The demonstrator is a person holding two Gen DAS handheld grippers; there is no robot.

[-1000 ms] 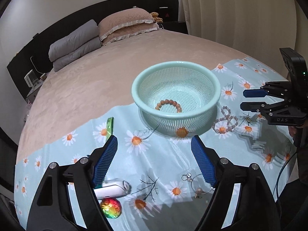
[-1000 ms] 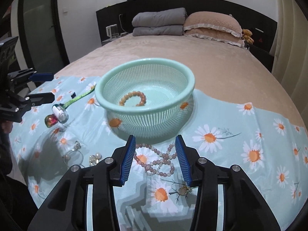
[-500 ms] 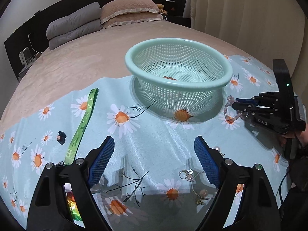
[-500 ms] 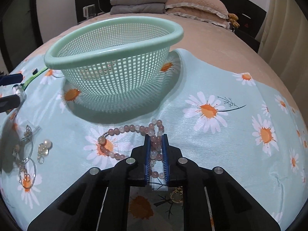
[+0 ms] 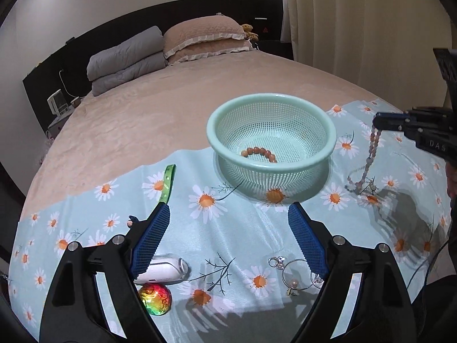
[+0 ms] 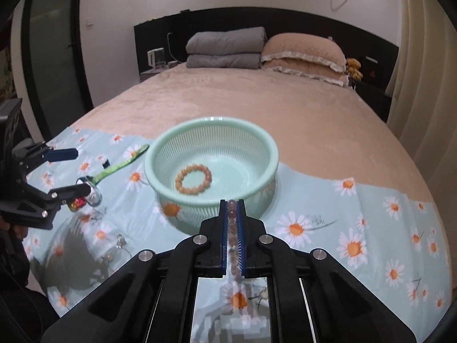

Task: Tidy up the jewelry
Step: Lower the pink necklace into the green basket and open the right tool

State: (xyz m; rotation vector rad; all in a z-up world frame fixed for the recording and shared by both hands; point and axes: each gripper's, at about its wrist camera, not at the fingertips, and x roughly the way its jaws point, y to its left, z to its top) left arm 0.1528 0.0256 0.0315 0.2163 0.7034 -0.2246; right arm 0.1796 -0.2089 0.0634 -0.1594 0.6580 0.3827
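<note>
A mint green basket (image 5: 271, 105) (image 6: 211, 131) stands on a daisy-print cloth (image 5: 228, 228) and holds an orange bead bracelet (image 5: 258, 153) (image 6: 194, 183). My right gripper (image 6: 232, 208) (image 5: 380, 121) is shut on a pink bead necklace (image 5: 371, 154) (image 6: 232, 213), which hangs from it to the right of the basket, its lower end on the cloth. My left gripper (image 5: 225, 237) (image 6: 71, 171) is open and empty, above the cloth in front of the basket. Hoop earrings and a ring (image 5: 294, 271) lie near my left gripper's right finger.
A green strap (image 5: 167, 183) (image 6: 120, 165), a white case (image 5: 162, 268), a rainbow ball (image 5: 155, 298) and a small dark clip (image 5: 131, 220) lie on the cloth's left part. Beyond the cloth is beige bed cover with pillows (image 5: 205, 37) at the headboard.
My right gripper closed on the pink necklace on the cloth and lifted it; it now dangles beside the basket. My left gripper rose and pulled back, still open.
</note>
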